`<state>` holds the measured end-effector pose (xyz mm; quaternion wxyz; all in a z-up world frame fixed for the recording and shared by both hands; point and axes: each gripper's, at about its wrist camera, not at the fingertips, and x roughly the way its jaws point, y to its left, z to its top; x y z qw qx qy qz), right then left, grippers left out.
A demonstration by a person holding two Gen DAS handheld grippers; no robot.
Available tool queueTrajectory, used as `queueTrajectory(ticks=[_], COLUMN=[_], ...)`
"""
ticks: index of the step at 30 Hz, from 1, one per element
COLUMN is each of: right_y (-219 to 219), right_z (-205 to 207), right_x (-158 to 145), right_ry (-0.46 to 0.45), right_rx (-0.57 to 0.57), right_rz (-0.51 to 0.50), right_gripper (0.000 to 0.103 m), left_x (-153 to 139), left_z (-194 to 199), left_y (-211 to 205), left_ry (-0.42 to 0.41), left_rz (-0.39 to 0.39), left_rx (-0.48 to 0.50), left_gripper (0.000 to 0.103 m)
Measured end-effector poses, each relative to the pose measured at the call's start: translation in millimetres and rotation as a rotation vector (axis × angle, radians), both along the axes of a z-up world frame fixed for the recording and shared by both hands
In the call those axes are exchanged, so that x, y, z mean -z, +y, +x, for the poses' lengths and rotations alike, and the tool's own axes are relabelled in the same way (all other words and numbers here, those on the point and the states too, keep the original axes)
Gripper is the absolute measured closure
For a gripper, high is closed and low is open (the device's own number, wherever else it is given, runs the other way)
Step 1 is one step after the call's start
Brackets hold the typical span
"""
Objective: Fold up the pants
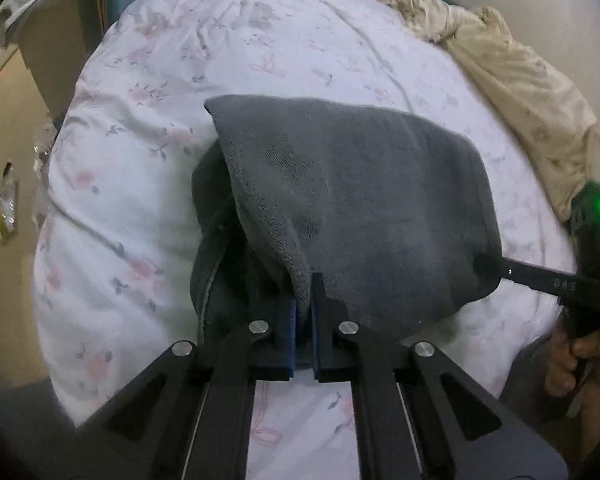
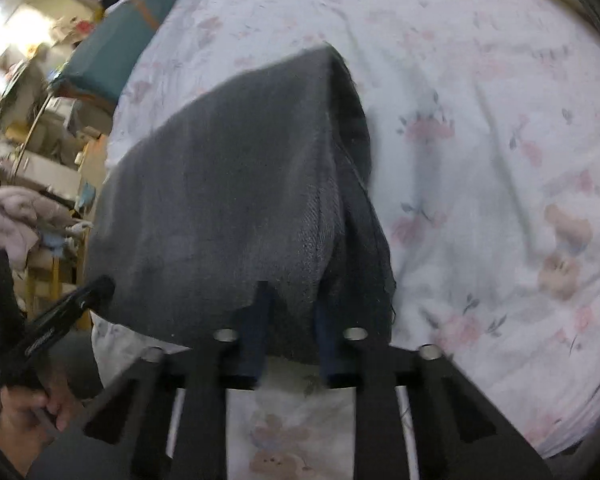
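Observation:
Grey pants (image 1: 360, 200) lie folded on the flowered bed sheet (image 1: 140, 160), their near edge lifted off it. My left gripper (image 1: 304, 300) is shut on the near left part of that edge, cloth pinched between its blue pads. The right gripper (image 1: 488, 268) comes in from the right and bites the near right corner. In the right wrist view the pants (image 2: 228, 200) hang up from the sheet (image 2: 480, 160), bunched between the fingers of the right gripper (image 2: 292, 320). The left gripper (image 2: 100, 284) holds the other corner at the left.
A crumpled beige blanket (image 1: 520, 92) lies along the bed's far right. A teal box (image 2: 116, 48) and cluttered shelves (image 2: 40, 140) stand beyond the bed's left side. A person's hands (image 1: 572, 364) (image 2: 24, 412) grip the handles at the near edge.

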<state>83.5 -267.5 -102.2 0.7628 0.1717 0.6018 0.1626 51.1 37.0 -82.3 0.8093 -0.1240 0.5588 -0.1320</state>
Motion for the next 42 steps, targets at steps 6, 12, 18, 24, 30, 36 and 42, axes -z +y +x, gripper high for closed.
queueTrajectory(ticks=[6,12,18,24,30,36,42], right_y=[-11.7,18.6,-3.2,-42.4,-48.3,-34.4,-7.2], right_z=[-14.0,-3.8,-6.2,23.3,88.8,109.4,105.6], right_x=[-22.0,32.3,12.2,-28.0,-9.8,8.8,2.4], right_ry=[-0.043,0.108,0.092,-0.068,-0.097,-0.088,-0.215], right_rx=[-0.036,-0.085,0.008,0.146,0.197,0.128,0.034], right_rz=[0.118,-0.167,-0.080,0.045,0.166,0.151,-0.169], right_gripper=[0.098,0.093,0.084,0.039,0.042,0.097,0.101], left_x=[-31.0,39.1,18.8,-21.5,14.0,42.9,2.7], left_z=[-21.0,-6.5,-8.4,24.2,95.6,120.4,111.2], left_y=[18.0,-9.3,5.4,41.6,70.3,62.8,26.9], left_ry=[-0.052,0.141,0.145,0.025,0.066,0.059,-0.216], left_rz=[-0.056,0.121,0.153,0.087,-0.133,-0.290,0.076], left_rx=[0.019,0.039,-0.041,-0.159,-0.280,-0.302,-0.203], left_gripper=[0.100,0.097,0.045,0.042,0.044,0.100,0.102])
